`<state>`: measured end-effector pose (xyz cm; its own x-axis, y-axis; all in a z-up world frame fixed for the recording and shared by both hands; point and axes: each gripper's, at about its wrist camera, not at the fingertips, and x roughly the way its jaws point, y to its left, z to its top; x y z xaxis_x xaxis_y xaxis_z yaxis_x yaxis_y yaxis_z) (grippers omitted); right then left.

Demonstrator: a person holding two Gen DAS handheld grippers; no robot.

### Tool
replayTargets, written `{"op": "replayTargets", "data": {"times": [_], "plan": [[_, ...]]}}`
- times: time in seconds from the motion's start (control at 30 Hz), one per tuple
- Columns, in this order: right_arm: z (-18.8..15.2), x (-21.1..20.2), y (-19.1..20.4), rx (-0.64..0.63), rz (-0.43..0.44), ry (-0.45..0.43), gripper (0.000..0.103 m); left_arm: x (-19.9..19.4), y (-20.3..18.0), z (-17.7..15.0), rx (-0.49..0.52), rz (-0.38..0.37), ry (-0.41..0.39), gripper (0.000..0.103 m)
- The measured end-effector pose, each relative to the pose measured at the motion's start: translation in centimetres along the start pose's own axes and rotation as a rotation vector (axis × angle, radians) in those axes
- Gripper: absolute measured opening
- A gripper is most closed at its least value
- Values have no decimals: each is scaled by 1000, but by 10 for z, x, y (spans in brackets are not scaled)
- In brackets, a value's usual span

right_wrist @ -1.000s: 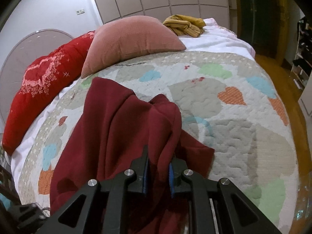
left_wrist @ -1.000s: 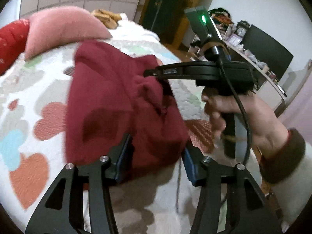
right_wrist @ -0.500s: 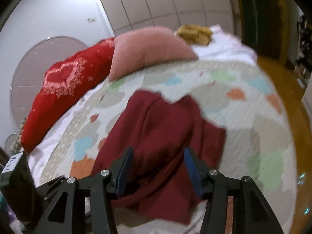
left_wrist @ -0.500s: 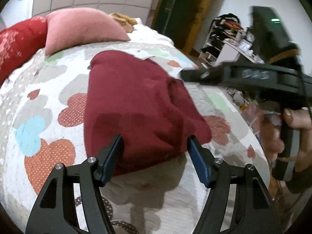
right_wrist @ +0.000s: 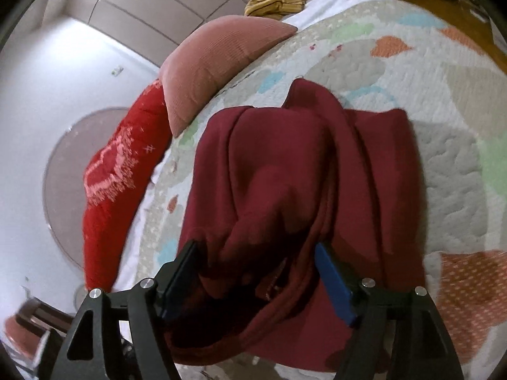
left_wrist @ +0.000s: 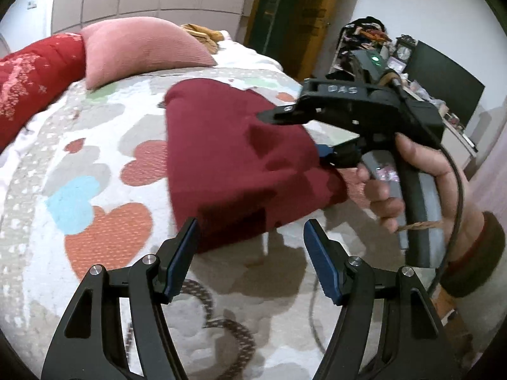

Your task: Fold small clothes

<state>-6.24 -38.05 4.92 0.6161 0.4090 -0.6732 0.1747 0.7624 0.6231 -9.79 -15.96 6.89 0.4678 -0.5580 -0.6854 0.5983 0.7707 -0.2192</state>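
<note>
A dark red garment (left_wrist: 240, 158) lies partly folded on the heart-patterned quilt (left_wrist: 104, 164). My left gripper (left_wrist: 250, 253) is open and empty, just in front of the garment's near edge. My right gripper (right_wrist: 256, 272) is open, its jaws straddling a raised fold of the garment (right_wrist: 301, 190) without closing on it. In the left wrist view the right gripper (left_wrist: 304, 133) is at the garment's right edge, held by a hand (left_wrist: 408, 174).
A pink pillow (left_wrist: 139, 50) and a red cushion (left_wrist: 35, 76) lie at the head of the bed. A yellow cloth (right_wrist: 275, 1) sits beyond the pillow. A dark screen (left_wrist: 443, 88) and cluttered shelves stand to the right. The bed edge is near the right hand.
Both grippers let go of the garment and opened. The left pulled back from the cloth. The right tilted and lowered over a fold at the garment's right edge.
</note>
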Motion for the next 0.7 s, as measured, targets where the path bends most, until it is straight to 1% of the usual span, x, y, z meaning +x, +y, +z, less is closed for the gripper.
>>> {"op": "replayTargets", "data": {"times": [0.07,0.17,0.2,0.23,0.27,0.33,0.37,0.47,0.57,0.63,0.7], "plan": [[2,-3,-4,49,42,-23,72,0,7,2,-22,5,-1,68],[3,-20,-11,94,89,-96,73,-2,14,4,-43,3,-17,68],[3,-25,-12,97,92,-113,74,-1,15,5,-46,5,-22,68],[3,-28,-14,93,74,-120,76,0,16,7,-49,6,-26,68],[4,-28,-15,89,53,-111,77,2,16,9,-53,1,-26,68],[5,-22,-16,85,38,-80,77,8,15,12,-61,-14,-19,68],[5,-15,-15,86,41,-53,77,12,14,12,-62,-17,-9,68],[5,-2,-13,81,51,-26,77,25,10,10,-59,-11,26,68],[8,8,-11,85,20,-25,77,25,4,8,-31,13,27,68],[10,6,-12,103,38,-29,77,22,3,7,-14,19,25,68],[11,-1,-14,119,79,-55,78,20,4,7,-15,18,22,68]]}}
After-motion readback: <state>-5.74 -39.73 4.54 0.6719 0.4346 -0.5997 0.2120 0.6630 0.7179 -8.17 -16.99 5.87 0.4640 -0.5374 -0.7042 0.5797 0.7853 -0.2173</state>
